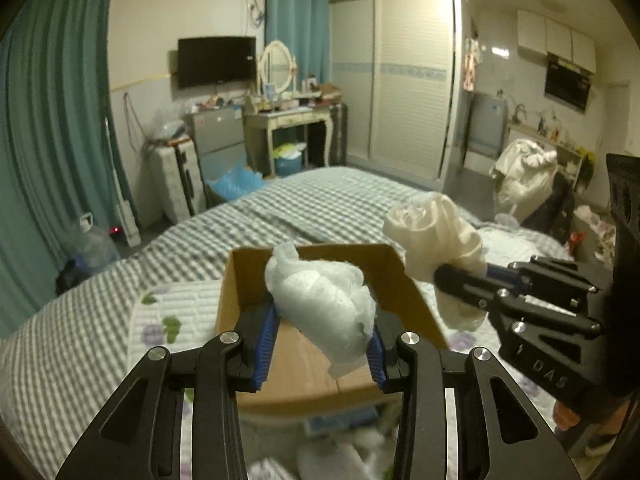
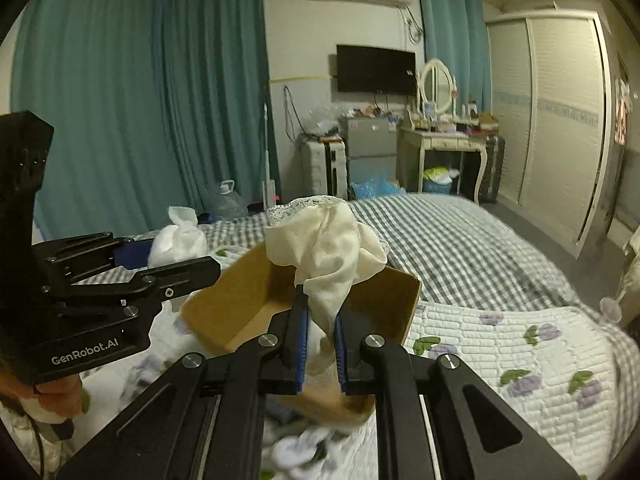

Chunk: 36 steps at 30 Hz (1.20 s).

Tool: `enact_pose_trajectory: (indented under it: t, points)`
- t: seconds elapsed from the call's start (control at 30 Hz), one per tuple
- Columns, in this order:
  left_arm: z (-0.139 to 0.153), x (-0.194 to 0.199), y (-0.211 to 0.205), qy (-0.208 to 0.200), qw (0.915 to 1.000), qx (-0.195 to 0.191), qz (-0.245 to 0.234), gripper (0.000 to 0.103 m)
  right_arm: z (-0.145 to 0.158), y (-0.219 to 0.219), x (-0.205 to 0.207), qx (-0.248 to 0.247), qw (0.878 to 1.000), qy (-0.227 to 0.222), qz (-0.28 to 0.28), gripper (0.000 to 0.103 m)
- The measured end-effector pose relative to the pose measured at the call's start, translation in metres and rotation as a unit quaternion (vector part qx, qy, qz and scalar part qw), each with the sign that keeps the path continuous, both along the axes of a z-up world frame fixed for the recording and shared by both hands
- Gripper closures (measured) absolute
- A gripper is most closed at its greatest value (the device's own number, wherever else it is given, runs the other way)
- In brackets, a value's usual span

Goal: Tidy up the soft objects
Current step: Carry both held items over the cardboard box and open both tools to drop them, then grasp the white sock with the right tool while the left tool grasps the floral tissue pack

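An open cardboard box point(image 1: 256, 276) sits on the bed; it also shows in the right wrist view point(image 2: 240, 300). My left gripper point(image 1: 320, 320) is shut on a white soft bundle point(image 1: 324, 300) and holds it over the box; the bundle shows in the right wrist view point(image 2: 178, 240) too. My right gripper point(image 2: 322, 316) is shut on a cream lace-edged cloth point(image 2: 328, 248) above the box's near edge. In the left wrist view the right gripper point(image 1: 456, 280) holds the cream cloth point(image 1: 436, 236) just right of the box.
The box rests on a white floral quilt point(image 2: 500, 344) over a grey checked bedspread point(image 1: 320, 204). Blurred white soft items point(image 2: 300, 448) lie near the box's front. A wardrobe point(image 1: 404, 80), dressing table point(image 1: 288, 120) and teal curtains point(image 2: 120, 100) stand beyond the bed.
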<state>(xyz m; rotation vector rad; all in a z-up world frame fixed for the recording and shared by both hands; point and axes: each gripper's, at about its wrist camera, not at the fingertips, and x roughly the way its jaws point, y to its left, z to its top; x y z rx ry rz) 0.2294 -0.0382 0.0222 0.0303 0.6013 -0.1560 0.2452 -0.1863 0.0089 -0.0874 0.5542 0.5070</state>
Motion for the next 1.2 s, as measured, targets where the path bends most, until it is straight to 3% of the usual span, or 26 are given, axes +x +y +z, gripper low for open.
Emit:
enact_pose_trajectory:
  t: [0.2,0.37,0.47,0.5,0.53,0.57,0.6,0.8,0.97,1.03,1.2]
  points:
    - [-0.047,0.044,-0.004,0.031,0.9993,0.023,0.001,0.065,-0.059,-0.003,0.058,-0.011,0.999,0.051,-0.005,0.092]
    - [-0.069,0.059,-0.009,0.042,0.9976,0.053,0.012,0.065,-0.081,-0.003,0.092,-0.002,0.997,0.078,-0.018,0.091]
    - [-0.068,0.061,-0.007,0.032,0.9974,0.063,0.016,0.06,-0.081,-0.002,0.099,0.004,0.997,0.075,-0.021,0.086]
    - [-0.068,0.061,-0.006,0.033,0.9975,0.06,0.018,0.049,-0.08,-0.002,0.1,0.005,0.997,0.071,-0.025,0.079]
    - [-0.066,0.061,-0.005,0.035,0.9974,0.059,0.022,0.04,-0.077,-0.002,0.098,0.007,0.997,0.067,-0.028,0.068]
    - [-0.064,0.061,-0.003,0.036,0.9973,0.056,0.031,0.024,-0.075,-0.002,0.096,0.006,0.997,0.064,-0.032,0.061]
    - [-0.062,0.06,-0.003,0.033,0.9974,0.054,0.036,0.019,-0.072,-0.003,0.093,0.005,0.997,0.061,-0.037,0.048]
    - [-0.02,0.023,0.009,-0.001,0.9979,0.047,0.044,0.019,-0.034,-0.014,0.062,-0.003,0.998,0.026,-0.058,0.032]
    - [0.04,-0.037,0.021,-0.066,0.9957,0.049,0.042,0.018,0.032,-0.024,0.006,-0.009,0.996,-0.028,-0.085,0.016]
    - [0.057,-0.058,0.029,-0.079,0.995,0.046,0.039,0.009,0.051,-0.025,-0.017,-0.006,0.995,-0.039,-0.088,0.007]
    - [0.066,-0.103,0.051,-0.083,0.9946,0.054,0.03,0.008,0.08,-0.016,-0.074,-0.01,0.995,-0.051,-0.088,0.003]
